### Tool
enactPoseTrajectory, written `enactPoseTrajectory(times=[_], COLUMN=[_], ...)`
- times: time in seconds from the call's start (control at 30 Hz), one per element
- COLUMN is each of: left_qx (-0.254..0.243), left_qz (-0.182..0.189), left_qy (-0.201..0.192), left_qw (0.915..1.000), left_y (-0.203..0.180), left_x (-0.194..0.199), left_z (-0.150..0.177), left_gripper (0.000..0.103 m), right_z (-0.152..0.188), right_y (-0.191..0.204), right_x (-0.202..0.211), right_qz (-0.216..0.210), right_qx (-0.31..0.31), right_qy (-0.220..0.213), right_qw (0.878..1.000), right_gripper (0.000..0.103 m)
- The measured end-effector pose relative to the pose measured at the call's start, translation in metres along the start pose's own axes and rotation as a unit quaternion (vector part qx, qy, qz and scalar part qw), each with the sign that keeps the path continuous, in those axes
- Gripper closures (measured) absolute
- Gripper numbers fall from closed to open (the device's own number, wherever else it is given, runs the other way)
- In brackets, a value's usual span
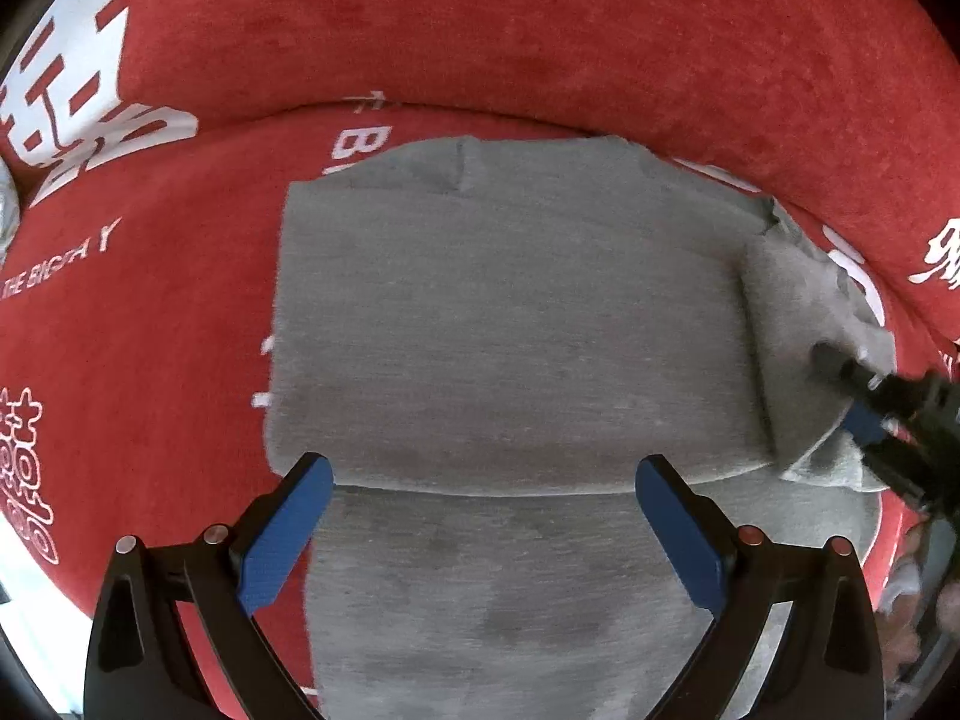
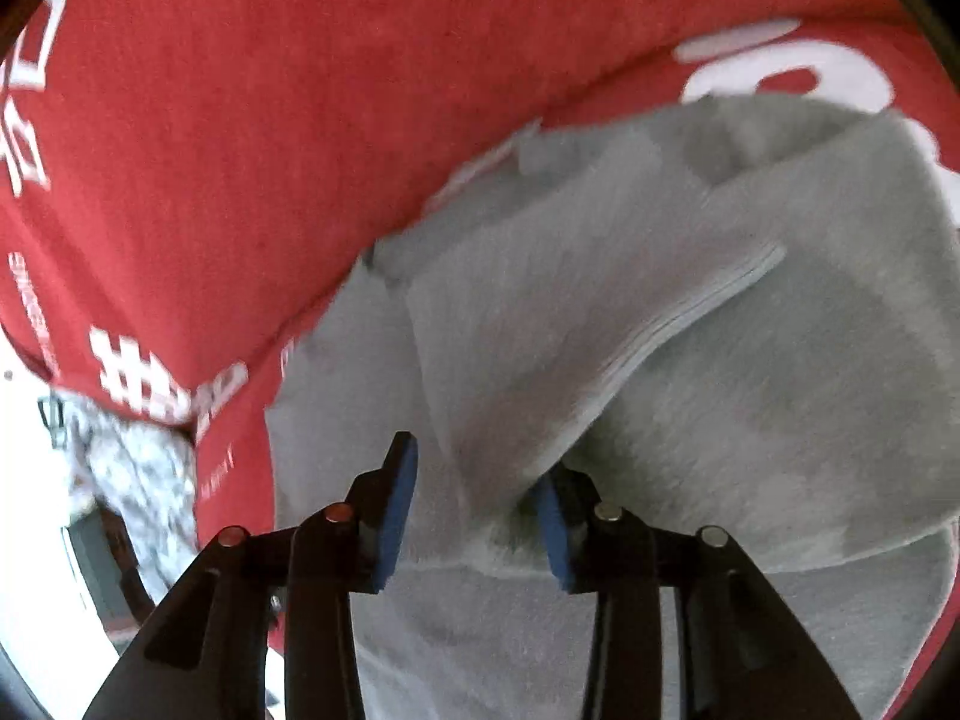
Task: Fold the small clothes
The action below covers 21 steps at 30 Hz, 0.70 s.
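A grey garment (image 1: 504, 324) lies flat on a red cloth with white print (image 1: 180, 312), its top half folded down over the lower part. My left gripper (image 1: 480, 480) is open and empty, hovering over the fold edge. My right gripper (image 1: 840, 384) enters from the right in the left wrist view, with a folded sleeve flap between its jaws. In the right wrist view the gripper (image 2: 474, 480) has its blue pads (image 2: 396, 504) partly closed around a lifted fold of the grey garment (image 2: 600, 360). The right pad is partly hidden under fabric.
The red printed cloth (image 2: 240, 150) covers a cushioned surface with a raised back behind the garment. A patterned grey-white fabric (image 2: 138, 468) and a bright floor show at the left edge of the right wrist view.
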<state>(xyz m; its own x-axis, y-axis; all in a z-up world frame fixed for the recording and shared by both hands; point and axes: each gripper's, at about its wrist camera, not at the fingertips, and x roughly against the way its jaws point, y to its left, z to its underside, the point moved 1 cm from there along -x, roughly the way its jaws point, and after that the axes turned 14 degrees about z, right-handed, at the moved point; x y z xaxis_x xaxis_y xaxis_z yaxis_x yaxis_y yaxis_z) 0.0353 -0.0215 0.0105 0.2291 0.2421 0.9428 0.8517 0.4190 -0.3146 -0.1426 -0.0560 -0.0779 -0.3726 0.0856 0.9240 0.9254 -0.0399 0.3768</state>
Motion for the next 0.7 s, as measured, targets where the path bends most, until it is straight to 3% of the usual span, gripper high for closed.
enactPoseTrajectory(times=[0.07,0.17,0.3,0.4,0.5,0.63,0.7], left_qx=[0.001,0.005,0.015,0.025,0.035,0.05,0.055], left_qz=[0.0,-0.003,-0.008,-0.018,-0.025,-0.036,-0.04], left_qy=[0.0,-0.003,-0.009,-0.017,-0.025,-0.03,-0.033], left_qw=[1.0,1.0,0.9998,0.9994,0.9988,0.9977,0.9972], left_y=[0.005,0.015,0.03,0.044,0.056,0.075,0.081], left_x=[0.002,0.006,0.013,0.019,0.026,0.031,0.032], left_z=[0.001,0.003,0.005,0.004,0.004,0.004,0.004], left_gripper=[0.002,0.002,0.002,0.002,0.002,0.002,0.002], right_z=[-0.005,-0.012,-0.011,0.003,0.029,0.061,0.078], right_y=[-0.005,-0.001,0.036,0.073,0.103,0.115,0.119], right_x=[-0.003,-0.003,0.01,0.011,0.001,-0.014,-0.021], right_qz=[-0.012,-0.008,-0.009,0.012,0.064,0.111,0.143], right_qx=[-0.035,-0.046,0.039,0.135,0.232,0.304,0.349], right_qy=[-0.001,-0.015,-0.044,-0.046,-0.043,-0.027,-0.028], right_qw=[0.999,0.999,0.998,0.99,0.97,0.946,0.926], right_gripper=[0.061,0.096,0.096,0.096,0.096,0.092,0.089])
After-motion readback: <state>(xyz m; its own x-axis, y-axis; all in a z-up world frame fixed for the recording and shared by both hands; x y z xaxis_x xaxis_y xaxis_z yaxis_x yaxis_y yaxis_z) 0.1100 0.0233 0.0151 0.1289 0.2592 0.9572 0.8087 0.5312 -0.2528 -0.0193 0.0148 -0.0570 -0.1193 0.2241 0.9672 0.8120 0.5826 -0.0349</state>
